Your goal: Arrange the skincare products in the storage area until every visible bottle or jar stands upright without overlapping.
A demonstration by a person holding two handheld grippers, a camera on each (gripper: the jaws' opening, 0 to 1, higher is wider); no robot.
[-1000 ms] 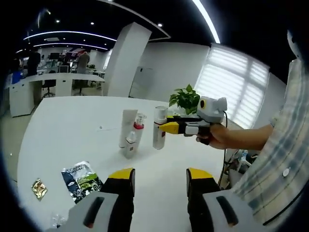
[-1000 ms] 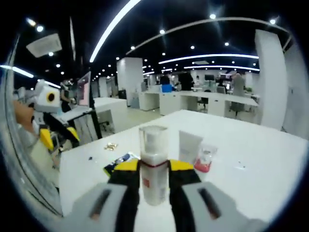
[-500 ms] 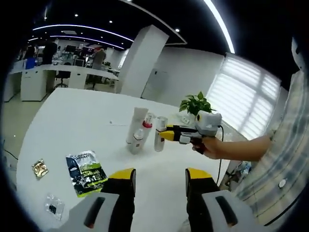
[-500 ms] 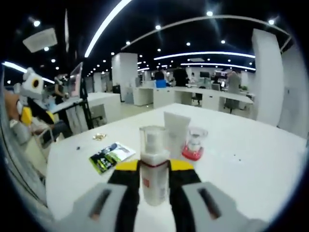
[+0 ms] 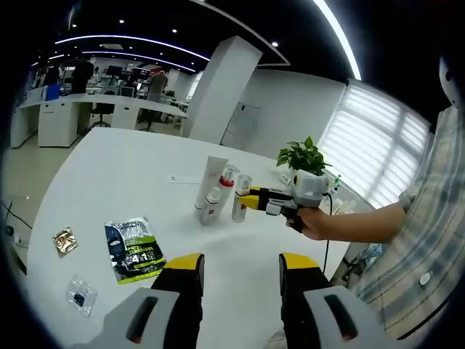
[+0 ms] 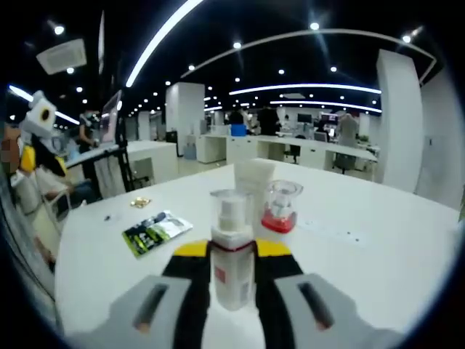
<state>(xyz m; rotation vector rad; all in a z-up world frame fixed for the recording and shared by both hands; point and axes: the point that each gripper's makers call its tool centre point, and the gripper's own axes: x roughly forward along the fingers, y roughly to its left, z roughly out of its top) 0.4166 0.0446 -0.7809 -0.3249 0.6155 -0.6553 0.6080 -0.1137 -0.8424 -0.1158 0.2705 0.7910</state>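
Note:
My right gripper (image 6: 232, 273) is shut on an upright spray bottle (image 6: 232, 240) with a clear cap and a red band. From the left gripper view, that right gripper (image 5: 253, 201) holds the spray bottle (image 5: 240, 196) beside a white tube (image 5: 215, 177), a red-collared bottle (image 5: 229, 177) and a small white bottle (image 5: 211, 207), all upright. I cannot tell whether the held bottle touches the table. Behind it stand the white tube (image 6: 254, 182) and the red-collared bottle (image 6: 280, 207). My left gripper (image 5: 241, 269) is open over the table's near side with nothing between its fingers.
A green-and-black sachet (image 5: 133, 247), a gold sachet (image 5: 65, 241) and a small clear packet (image 5: 81, 297) lie flat on the white table (image 5: 109, 174). A potted plant (image 5: 301, 156) stands at the far edge. A person's forearm (image 5: 356, 222) reaches in from the right.
The right gripper kept the spray bottle and swung round, so the tube and red-collared bottle now sit right behind it. The left gripper's camera drew back, showing more table.

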